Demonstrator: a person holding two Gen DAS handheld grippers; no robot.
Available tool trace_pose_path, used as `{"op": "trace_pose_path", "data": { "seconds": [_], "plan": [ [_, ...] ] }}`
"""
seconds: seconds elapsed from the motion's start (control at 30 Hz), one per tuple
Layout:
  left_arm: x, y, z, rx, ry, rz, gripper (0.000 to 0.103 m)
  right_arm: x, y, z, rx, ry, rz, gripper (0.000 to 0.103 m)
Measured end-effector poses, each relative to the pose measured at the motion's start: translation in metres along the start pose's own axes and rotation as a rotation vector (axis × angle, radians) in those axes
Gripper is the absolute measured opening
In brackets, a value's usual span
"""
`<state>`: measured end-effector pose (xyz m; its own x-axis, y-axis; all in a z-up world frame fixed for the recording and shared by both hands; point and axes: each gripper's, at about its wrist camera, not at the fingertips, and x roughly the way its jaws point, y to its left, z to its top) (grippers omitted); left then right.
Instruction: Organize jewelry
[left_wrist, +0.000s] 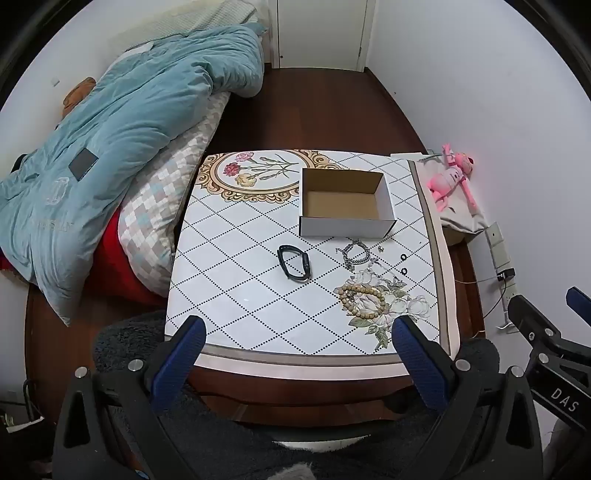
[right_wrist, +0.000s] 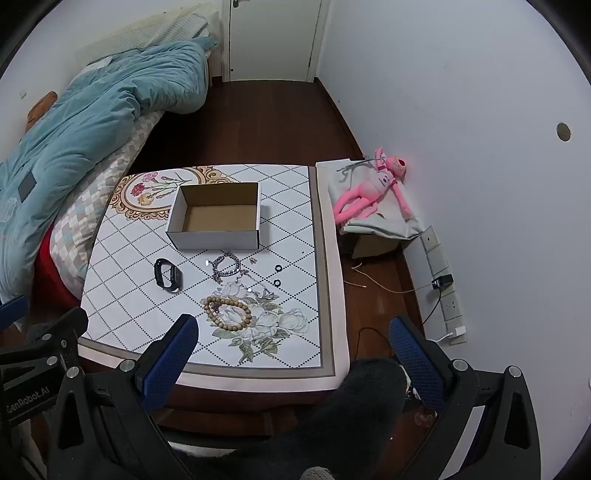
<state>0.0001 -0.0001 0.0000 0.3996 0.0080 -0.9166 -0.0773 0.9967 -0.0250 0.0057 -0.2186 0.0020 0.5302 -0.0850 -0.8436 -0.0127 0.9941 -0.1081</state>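
Observation:
An open, empty cardboard box (left_wrist: 347, 205) (right_wrist: 218, 218) stands on the patterned table (left_wrist: 258, 295) (right_wrist: 288, 332). In front of it lie a black wristband (left_wrist: 294, 263) (right_wrist: 168, 275), a silver chain bracelet (left_wrist: 356, 254) (right_wrist: 226, 267), a wooden bead bracelet (left_wrist: 364, 300) (right_wrist: 228, 309) and two small black rings (left_wrist: 403, 257) (right_wrist: 278, 268). My left gripper (left_wrist: 299, 326) is open and empty above the table's near edge. My right gripper (right_wrist: 293, 326) is open and empty, near the table's front right corner.
A bed with a blue quilt (left_wrist: 110, 147) (right_wrist: 92, 122) borders the table's left side. A pink plush toy (left_wrist: 456, 177) (right_wrist: 373, 188) lies on a cloth-covered box to the right. Wall sockets and cables (right_wrist: 443, 284) run along the right wall. Dark wooden floor lies beyond.

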Motion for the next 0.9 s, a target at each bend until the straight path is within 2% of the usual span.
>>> {"op": "trace_pose_path", "data": {
  "seconds": [0.9],
  "plan": [
    [-0.013, -0.002, 0.007, -0.002, -0.033, 0.004, 0.103, -0.007, -0.001, 0.004, -0.003, -0.016, -0.004, 0.103]
  ]
}}
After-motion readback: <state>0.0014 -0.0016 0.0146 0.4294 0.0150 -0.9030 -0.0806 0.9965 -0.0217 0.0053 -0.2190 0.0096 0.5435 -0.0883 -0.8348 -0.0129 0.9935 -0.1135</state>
